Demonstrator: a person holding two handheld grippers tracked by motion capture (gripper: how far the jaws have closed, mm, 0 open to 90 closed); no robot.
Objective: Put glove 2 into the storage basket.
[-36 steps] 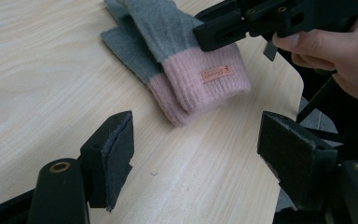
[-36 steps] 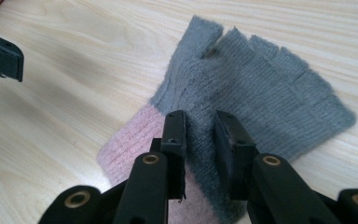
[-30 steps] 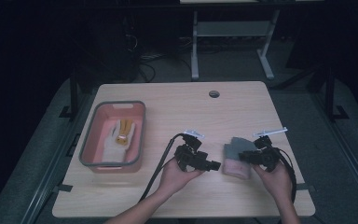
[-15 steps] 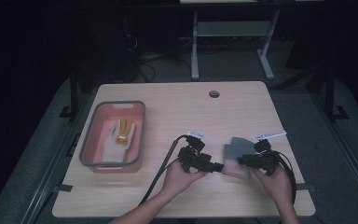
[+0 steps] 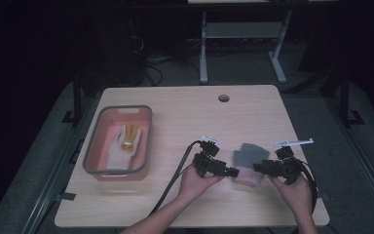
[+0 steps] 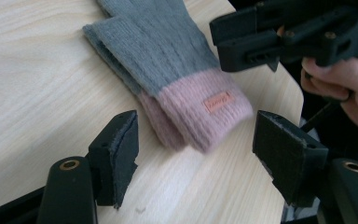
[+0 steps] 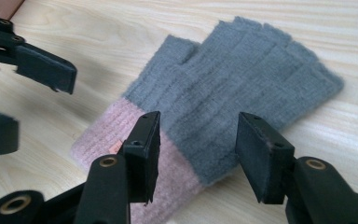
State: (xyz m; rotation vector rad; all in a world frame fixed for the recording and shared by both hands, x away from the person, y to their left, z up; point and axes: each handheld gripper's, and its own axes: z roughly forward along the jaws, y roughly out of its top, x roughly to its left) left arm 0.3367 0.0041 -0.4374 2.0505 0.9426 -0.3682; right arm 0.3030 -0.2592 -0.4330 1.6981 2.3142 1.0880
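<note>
stretching across most of the high view, the pale wooden desk point(image 5: 185, 117) carries everything, so it comes first. toward its left side sits a pink bin point(image 5: 119, 141) with a grey rim, and inside it lies a cream and orange glove point(image 5: 126, 139), set apart as though the bin is where sorted gloves go (that is a guess from the layout). near the front edge, between the person's two hands, lies the glove being worked on, a grey glove point(image 5: 247, 161) with a pink cuff point(image 6: 200, 116) and a small orange label point(image 6: 219, 101); it lies flat on the wood, fingers pointing away from the person, cuff toward them.

the left tongs point(image 6: 196, 144) come at the cuff from its left, jaws apart and straddling the cuff end without pressing it; they have just been closing a little, probably lining up for a pinch on the thick ribbed band, which would give a firmer hold than the thin fingers. the right tongs point(image 7: 198, 144) hang over the cuff's other edge, jaws apart as well and having just been opening, with the knit showing between them and no pad visibly squeezing it. in my judgement the glove rests on the desk alone.
</note>
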